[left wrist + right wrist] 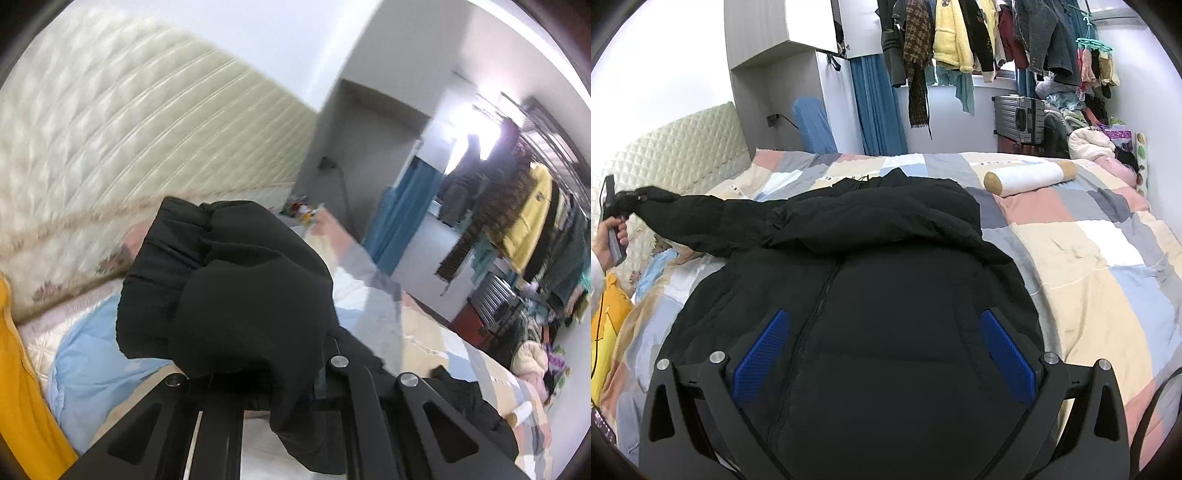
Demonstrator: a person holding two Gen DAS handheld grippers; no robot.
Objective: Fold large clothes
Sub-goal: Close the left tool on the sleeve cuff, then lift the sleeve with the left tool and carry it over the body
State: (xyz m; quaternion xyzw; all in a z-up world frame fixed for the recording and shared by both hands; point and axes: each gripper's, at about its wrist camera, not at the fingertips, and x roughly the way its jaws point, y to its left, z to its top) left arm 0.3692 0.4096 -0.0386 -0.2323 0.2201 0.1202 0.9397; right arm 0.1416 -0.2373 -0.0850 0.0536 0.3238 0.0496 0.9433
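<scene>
A large black padded jacket lies front-up on the patchwork quilt, its zip running down the middle. My left gripper is shut on the jacket's sleeve cuff and holds it raised toward the headboard; the cuff hides the fingertips. In the right wrist view the left gripper shows at the far left holding the stretched sleeve. My right gripper is open and empty, its blue pads spread just above the jacket's body.
A cream quilted headboard stands behind the bed. A white bolster lies on the quilt beyond the jacket. Hanging clothes, a grey suitcase and a clothes pile line the far wall. A yellow item is at the left.
</scene>
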